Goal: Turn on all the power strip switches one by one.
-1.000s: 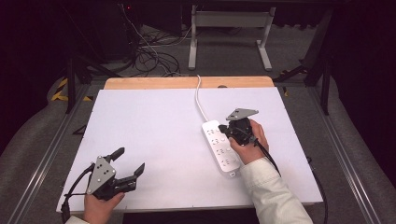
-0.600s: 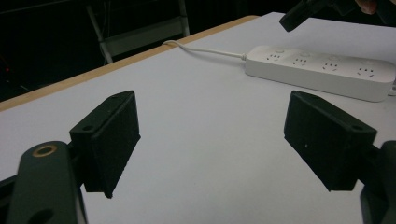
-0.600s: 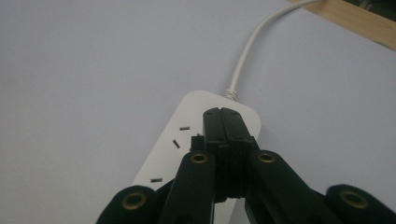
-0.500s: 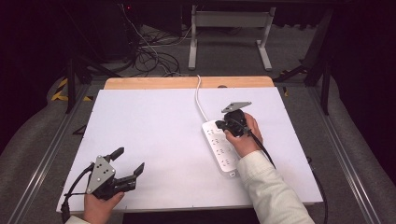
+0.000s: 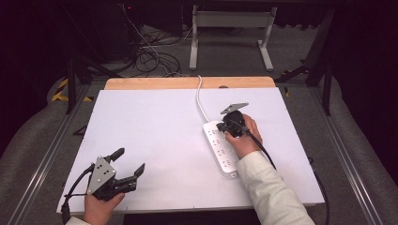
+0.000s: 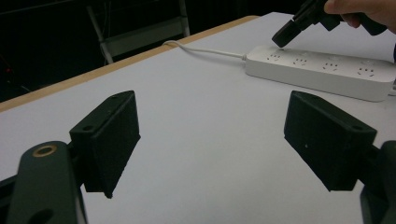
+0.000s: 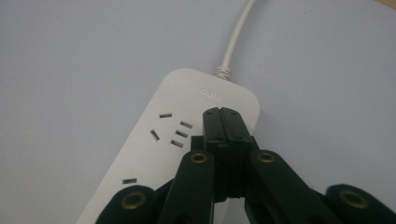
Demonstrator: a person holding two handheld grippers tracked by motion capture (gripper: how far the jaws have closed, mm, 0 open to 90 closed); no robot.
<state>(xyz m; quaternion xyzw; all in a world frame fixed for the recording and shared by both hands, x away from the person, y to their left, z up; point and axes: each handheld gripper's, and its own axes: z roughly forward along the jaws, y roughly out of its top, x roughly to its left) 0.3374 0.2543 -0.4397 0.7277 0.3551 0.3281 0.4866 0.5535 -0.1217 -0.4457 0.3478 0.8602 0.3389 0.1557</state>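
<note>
Right gripper [image 5: 224,127] has its jaws pinched fully together, tip right over the far end of the power strip [image 5: 220,150], which lies right of centre on the table [image 5: 155,131]. Left gripper [image 5: 129,161] sits near-left, jaws wide, holding nothing.

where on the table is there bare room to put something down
Most of the white table top is bare: the wide stretch between the open left gripper and the white power strip, and the back left by the wooden edge. It is crowded at the strip, where the shut right gripper hovers by its white cord.
</note>
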